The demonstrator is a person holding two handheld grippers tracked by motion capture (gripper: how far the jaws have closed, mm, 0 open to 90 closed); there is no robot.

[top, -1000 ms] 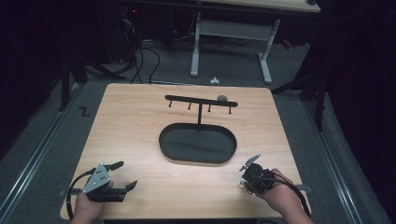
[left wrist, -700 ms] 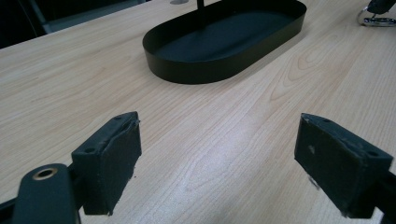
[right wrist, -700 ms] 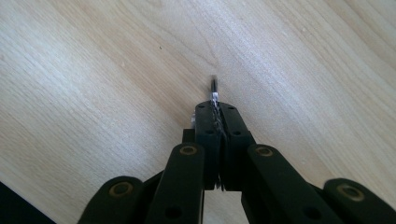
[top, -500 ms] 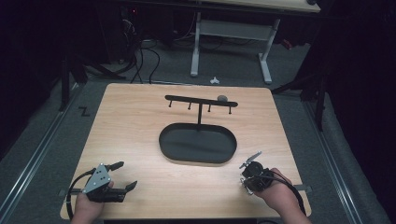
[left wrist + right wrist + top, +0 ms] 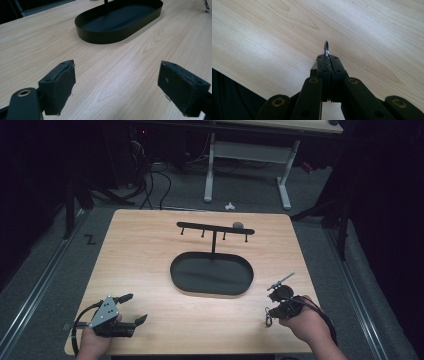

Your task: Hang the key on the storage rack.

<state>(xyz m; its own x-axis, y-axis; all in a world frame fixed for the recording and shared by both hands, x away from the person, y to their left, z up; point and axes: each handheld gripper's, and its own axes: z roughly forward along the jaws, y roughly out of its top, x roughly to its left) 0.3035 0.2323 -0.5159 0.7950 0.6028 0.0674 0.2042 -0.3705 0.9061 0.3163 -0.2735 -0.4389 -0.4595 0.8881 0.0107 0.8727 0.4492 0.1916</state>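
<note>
I have one small metal ring [image 5: 326, 48] pinched between the pressed-together jaws of my right gripper [image 5: 327, 58], at the near right of the wooden table [image 5: 145, 265]. In the high view something small and metal [image 5: 268, 316] hangs below that gripper; I cannot tell what. My left gripper [image 5: 117, 87] sits at the near left, jaws spread wide with nothing between them. One black oval tray [image 5: 212, 274] lies mid-table. Behind it stands one black rack [image 5: 215, 228] with four pegs hanging from its bar. A small grey object [image 5: 238, 225] rests at the bar's right end.
</note>
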